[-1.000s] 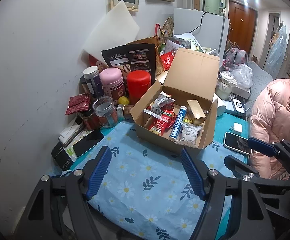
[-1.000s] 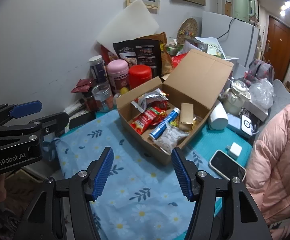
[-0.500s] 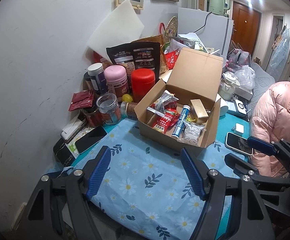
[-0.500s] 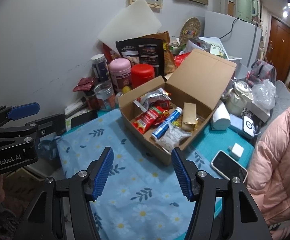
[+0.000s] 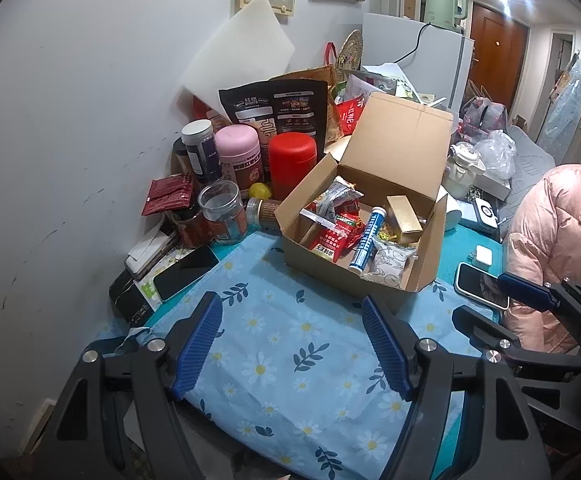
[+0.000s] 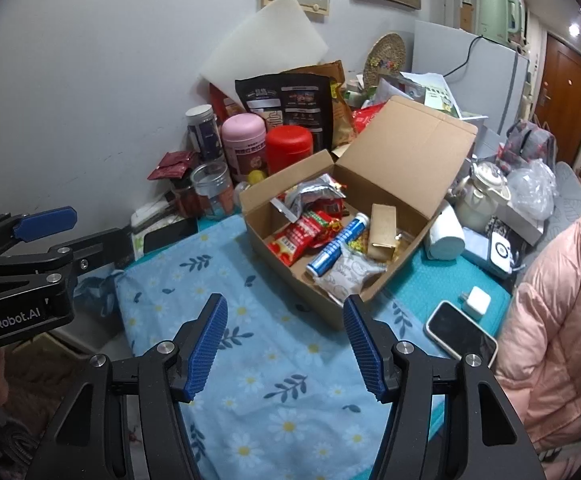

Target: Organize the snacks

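Both tongs are hanging over the near edge of the tabletop right now, tilted down toward the flowered cloth (image 5: pixel 282 360). My left tongs (image 5: pixel 292 344) are sitting about half open with nothing between the blue pads, touching nothing. Same deal with my right tongs (image 6: pixel 284 346): gapped roughly halfway, empty, just hovering above the cloth.

Everything I'm after is lying straight ahead, past the fingertips: the open box (image 6: pixel 290 276) is sitting on the far part of the cloth, lid flipped up at the back. Inside it I'm seeing a blue tube (image 6: pixel 336 246), a red packet (image 6: pixel 294 240), a silver wrapper (image 6: pixel 312 194), a gold carton (image 6: pixel 382 230) and a white pouch (image 6: pixel 348 274) at the near corner. The tube's long axis is running diagonally, near end pointing at my right tongs, far end angling up toward the carton.

In the right view the box is sitting almost dead centre between the fingers, and in the left view it's off up and to the right, so I'm guessing the right one is the nearer. To grab the tube I'm probably needing to roll the wrist so the pads close across it, not along it.

Jars (image 5: pixel 236 152) and bags are crowding the wall behind, a phone (image 6: pixel 460 334) is lying off to the right.
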The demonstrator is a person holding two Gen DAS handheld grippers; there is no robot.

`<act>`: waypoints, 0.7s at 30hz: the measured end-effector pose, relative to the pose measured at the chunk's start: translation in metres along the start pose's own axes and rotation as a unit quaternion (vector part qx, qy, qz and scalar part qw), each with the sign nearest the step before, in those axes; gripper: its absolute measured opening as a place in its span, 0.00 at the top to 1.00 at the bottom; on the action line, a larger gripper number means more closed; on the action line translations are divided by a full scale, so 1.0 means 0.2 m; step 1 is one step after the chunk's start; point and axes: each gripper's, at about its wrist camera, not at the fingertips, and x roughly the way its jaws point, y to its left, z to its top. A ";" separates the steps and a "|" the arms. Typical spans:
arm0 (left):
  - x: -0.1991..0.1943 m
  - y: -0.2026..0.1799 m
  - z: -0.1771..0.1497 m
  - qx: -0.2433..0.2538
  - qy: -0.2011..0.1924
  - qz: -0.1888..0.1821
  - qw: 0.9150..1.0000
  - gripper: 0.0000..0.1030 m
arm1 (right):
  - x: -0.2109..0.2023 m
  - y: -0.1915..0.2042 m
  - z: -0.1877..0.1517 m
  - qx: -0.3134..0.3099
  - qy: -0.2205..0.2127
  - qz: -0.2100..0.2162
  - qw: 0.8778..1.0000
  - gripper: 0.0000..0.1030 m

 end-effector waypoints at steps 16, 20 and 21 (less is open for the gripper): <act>-0.03 0.01 -0.02 -0.006 0.000 0.005 1.000 0.30 | 0.00 0.00 -0.01 -0.001 0.003 0.005 1.000 0.41; -0.04 0.00 -0.02 -0.005 0.001 0.006 1.000 0.30 | 0.00 0.00 -0.01 -0.001 0.003 0.005 1.000 0.41; -0.04 0.00 -0.02 -0.005 0.001 0.006 1.000 0.30 | 0.00 0.00 -0.01 -0.002 0.003 0.006 1.000 0.41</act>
